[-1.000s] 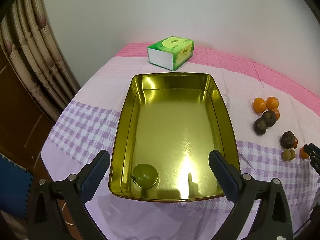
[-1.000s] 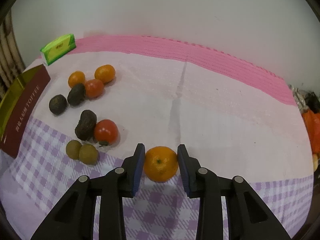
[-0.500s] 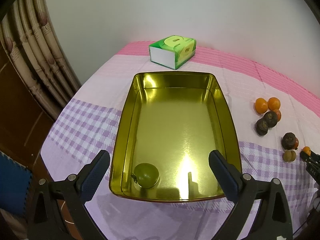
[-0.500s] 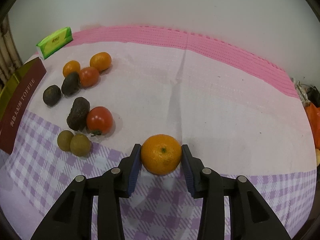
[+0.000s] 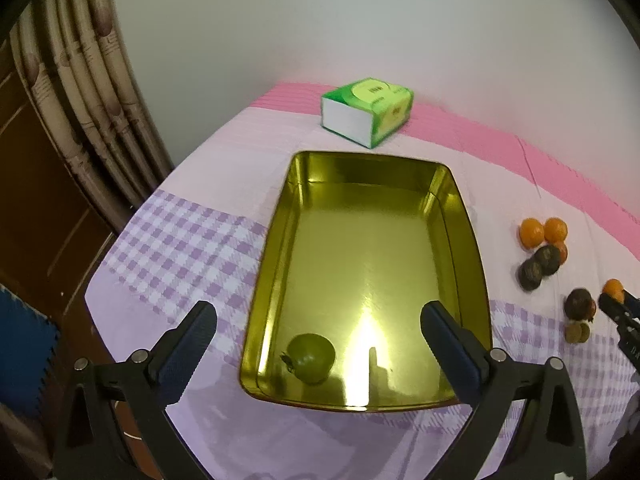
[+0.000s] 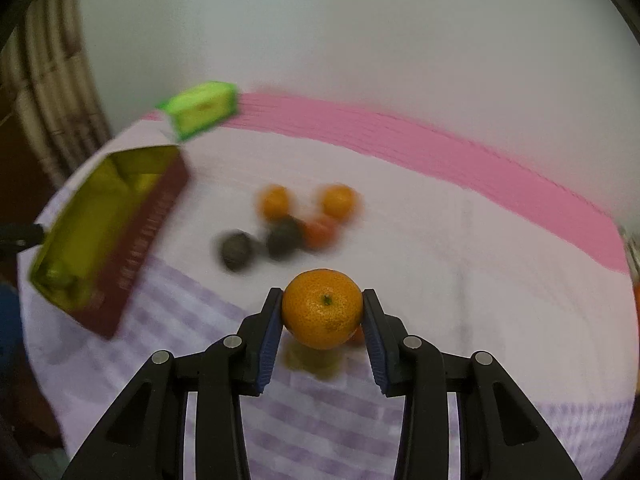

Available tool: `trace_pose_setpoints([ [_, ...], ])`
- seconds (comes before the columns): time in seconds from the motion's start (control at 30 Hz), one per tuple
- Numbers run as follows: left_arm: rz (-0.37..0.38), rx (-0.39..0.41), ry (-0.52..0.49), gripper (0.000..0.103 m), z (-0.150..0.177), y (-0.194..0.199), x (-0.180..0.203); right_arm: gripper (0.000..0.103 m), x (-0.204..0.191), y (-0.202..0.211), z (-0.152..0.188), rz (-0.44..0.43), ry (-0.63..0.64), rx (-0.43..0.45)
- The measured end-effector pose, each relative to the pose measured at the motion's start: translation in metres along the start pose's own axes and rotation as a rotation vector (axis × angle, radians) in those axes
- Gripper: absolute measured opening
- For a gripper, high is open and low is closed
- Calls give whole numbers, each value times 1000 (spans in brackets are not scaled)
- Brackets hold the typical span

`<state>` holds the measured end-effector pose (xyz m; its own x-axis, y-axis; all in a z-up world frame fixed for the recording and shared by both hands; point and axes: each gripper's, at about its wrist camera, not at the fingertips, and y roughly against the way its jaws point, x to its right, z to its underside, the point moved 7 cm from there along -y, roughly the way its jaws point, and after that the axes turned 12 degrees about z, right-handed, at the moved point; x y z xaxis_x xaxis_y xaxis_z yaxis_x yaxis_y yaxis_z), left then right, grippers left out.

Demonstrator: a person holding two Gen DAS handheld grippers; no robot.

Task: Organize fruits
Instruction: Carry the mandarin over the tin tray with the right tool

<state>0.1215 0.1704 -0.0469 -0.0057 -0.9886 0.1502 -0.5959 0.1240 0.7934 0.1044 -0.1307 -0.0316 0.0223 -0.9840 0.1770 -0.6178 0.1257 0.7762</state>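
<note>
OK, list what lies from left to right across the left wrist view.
Curtain → left gripper over the gold tin holding a green fruit → dark fruit → right gripper at the edge.

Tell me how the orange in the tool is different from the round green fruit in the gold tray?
The orange is bright orange; the green fruit is dull green. The orange is pinched between the pads of the right tool and held above the tablecloth; the green fruit lies loose in a near corner of the gold tray, with nothing gripping it. Both are round with a small stem end showing.
</note>
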Motion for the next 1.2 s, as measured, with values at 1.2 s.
trace_pose_setpoints([
  [1.2, -121, 42, 104, 101, -10, -7, -88, 40, -233, -42, -24, -208, 377, -62],
])
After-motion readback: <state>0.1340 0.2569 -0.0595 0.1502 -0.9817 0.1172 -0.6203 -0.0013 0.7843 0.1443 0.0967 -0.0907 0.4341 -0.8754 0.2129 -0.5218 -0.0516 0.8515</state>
